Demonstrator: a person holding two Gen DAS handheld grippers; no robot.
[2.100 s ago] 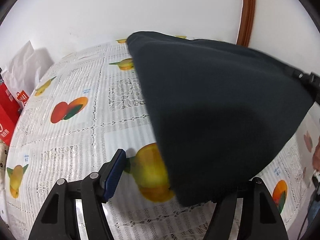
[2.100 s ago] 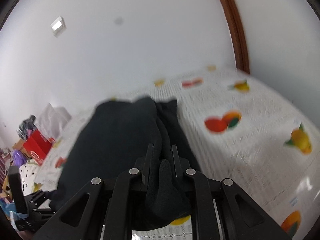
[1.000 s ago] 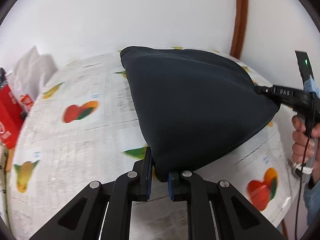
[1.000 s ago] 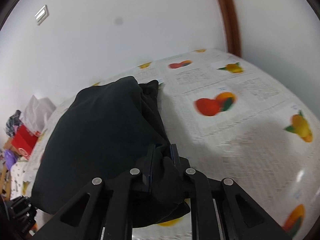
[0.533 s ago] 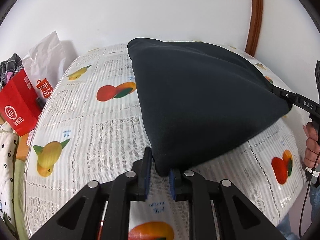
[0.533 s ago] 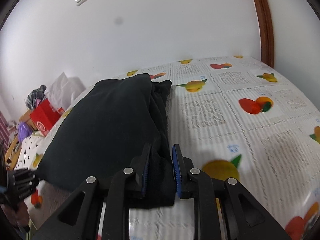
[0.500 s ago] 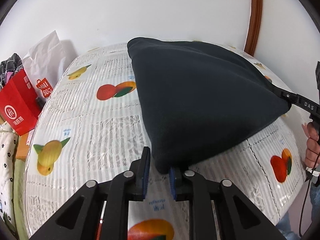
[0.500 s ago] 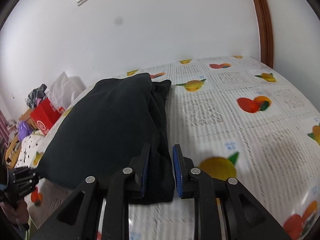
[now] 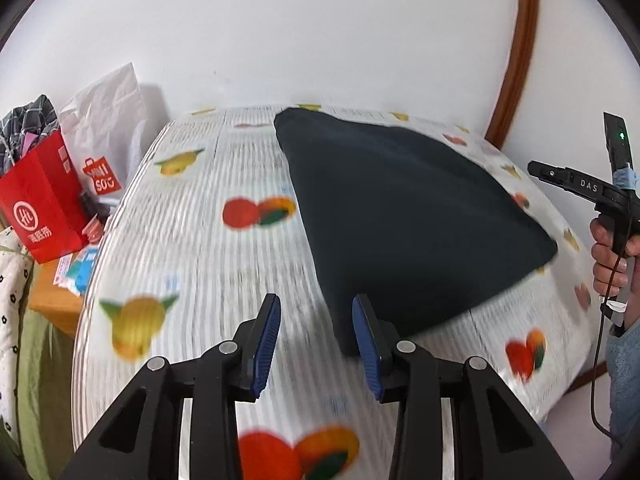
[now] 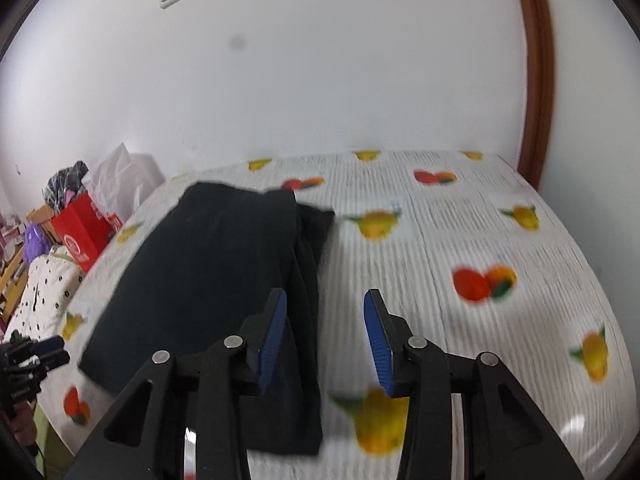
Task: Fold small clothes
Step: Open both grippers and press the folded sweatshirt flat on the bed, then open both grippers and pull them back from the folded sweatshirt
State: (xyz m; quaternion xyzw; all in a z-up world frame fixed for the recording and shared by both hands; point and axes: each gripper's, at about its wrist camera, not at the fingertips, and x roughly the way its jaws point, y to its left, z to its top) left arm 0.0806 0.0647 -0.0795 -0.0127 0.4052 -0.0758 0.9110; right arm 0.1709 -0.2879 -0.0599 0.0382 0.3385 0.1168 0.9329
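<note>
A dark folded garment (image 9: 404, 216) lies flat on the table with the fruit-print cloth (image 9: 192, 248). My left gripper (image 9: 316, 340) is open and empty, just in front of the garment's near corner. In the right wrist view the same garment (image 10: 216, 272) lies left of centre. My right gripper (image 10: 326, 336) is open and empty above the garment's right edge. The right gripper also shows in the left wrist view (image 9: 592, 196), held in a hand off the garment's right corner.
A red paper bag (image 9: 40, 196) and a white bag (image 9: 108, 120) stand off the table's left side against the wall. A spotted cloth (image 10: 44, 292) lies by the left edge. A brown door frame (image 9: 516, 52) rises at the back right.
Both grippers have opened and let go of the garment, which now lies flat on the table. Both have pulled back a little from its corners.
</note>
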